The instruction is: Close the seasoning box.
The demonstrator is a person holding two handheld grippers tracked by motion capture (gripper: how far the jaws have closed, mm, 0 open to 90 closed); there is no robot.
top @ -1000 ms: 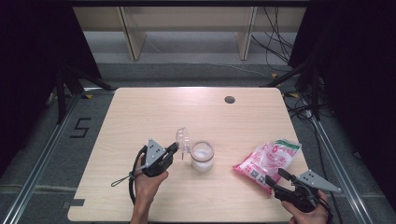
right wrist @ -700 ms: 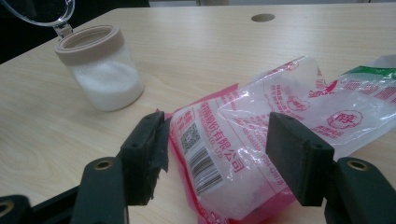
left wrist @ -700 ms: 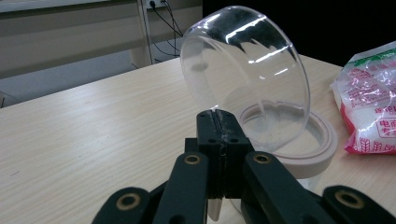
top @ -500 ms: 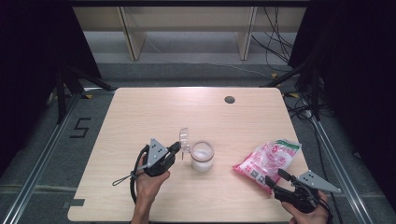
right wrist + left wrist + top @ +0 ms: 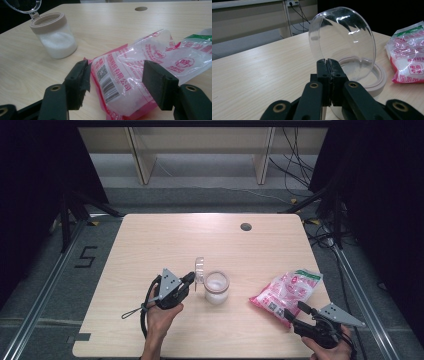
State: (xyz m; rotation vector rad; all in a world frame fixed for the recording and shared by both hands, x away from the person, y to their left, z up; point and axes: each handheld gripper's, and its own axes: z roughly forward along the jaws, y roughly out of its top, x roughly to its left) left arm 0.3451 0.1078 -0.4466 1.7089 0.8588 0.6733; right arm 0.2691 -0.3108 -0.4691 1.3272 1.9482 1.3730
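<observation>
Little is changed from the earlier high views: the left gripper (image 5: 189, 281) is still closed on the rim of the clear domed plastic lid (image 5: 342, 42), held tipped open beside the beige-collared glass jar of white granules (image 5: 216, 288) at lower centre; the jar therefore appears ready for filling; at lower right, the right gripper (image 5: 115, 82) is kept with jaws wide either side of the near end of the pink-printed clear plastic bag of white granules (image 5: 150, 67), not yet gripped; farther up, the light wooden table (image 5: 165, 240) is bare but for a dark round hole (image 5: 245, 226); nothing is seen blocking the way between bag and jar.
</observation>
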